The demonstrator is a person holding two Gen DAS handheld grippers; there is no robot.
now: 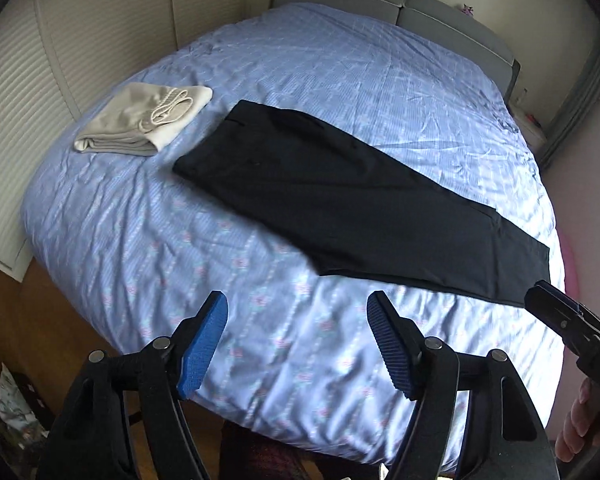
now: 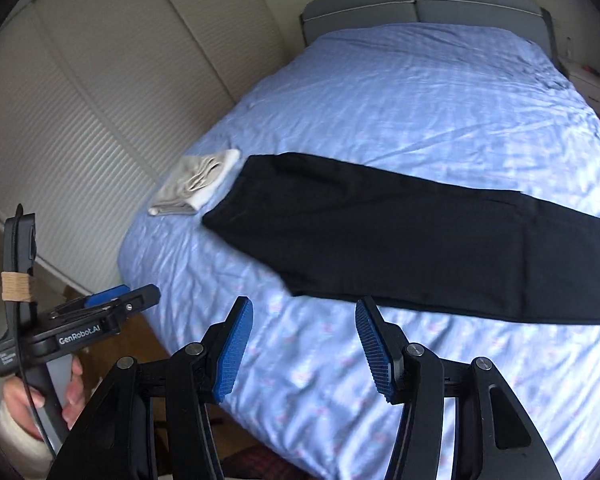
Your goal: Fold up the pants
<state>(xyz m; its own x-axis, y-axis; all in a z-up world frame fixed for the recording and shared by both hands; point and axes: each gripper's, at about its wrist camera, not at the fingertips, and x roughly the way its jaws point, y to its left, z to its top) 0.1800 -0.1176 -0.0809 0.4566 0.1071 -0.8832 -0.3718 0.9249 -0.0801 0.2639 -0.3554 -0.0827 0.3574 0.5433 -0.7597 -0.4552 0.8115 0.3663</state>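
Note:
Black pants [image 1: 340,200] [image 2: 400,248] lie flat on the blue bedspread, folded lengthwise, running from the left middle towards the right edge of the bed. My left gripper [image 1: 298,312] hangs open above the bed's near edge, short of the pants, with nothing between its blue pads [image 1: 204,348]. My right gripper [image 2: 305,320] is also open and empty, just in front of the pants' near edge. Each gripper shows in the other's view: the right one [image 1: 564,320] at the far right, the left one [image 2: 112,300] at the lower left, held by a hand [image 2: 40,396].
A folded beige garment [image 1: 144,124] [image 2: 196,188] rests on the bed [image 1: 340,80] [image 2: 420,100] beside the pants' left end. A grey headboard [image 2: 420,4] stands at the far end, white louvred closet doors [image 2: 80,120] along the left, a wooden floor [image 1: 40,320] below the bed edge.

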